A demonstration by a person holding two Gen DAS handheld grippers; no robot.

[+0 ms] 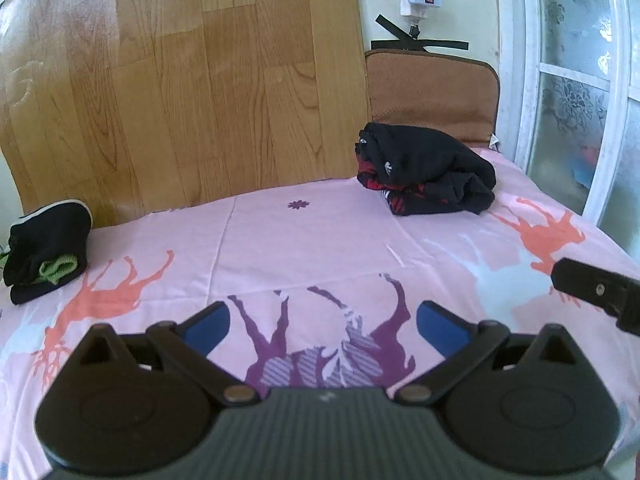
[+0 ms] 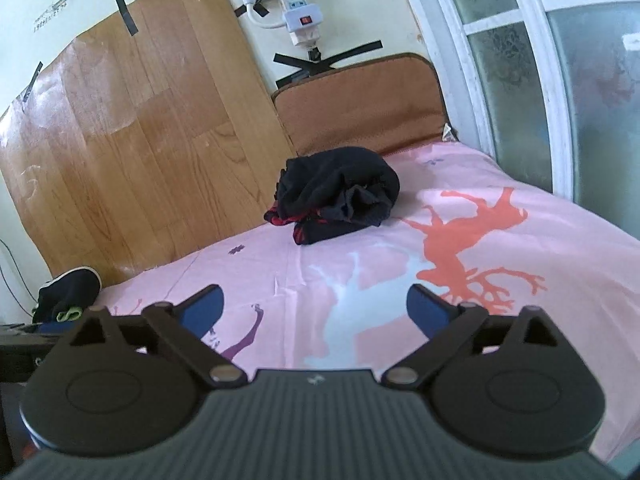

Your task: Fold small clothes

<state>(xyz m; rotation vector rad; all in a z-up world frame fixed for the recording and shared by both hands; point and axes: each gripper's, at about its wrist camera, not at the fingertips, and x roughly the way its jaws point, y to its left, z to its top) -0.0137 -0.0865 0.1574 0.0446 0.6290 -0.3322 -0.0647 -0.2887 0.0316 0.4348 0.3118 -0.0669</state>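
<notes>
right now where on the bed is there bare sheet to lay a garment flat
The widest bare stretch of pink sheet lies ahead of both open grippers, left gripper and right gripper, between the black-and-green bundle by the wood panel and the black-and-red clothes pile. It is crowded by the brown cushion.

a crumpled heap of black clothes [image 1: 426,168] with red patterned bits lies bunched at the far side of the bed. well apart to the left, a small black garment [image 1: 46,250] with green trim sits folded.
</notes>
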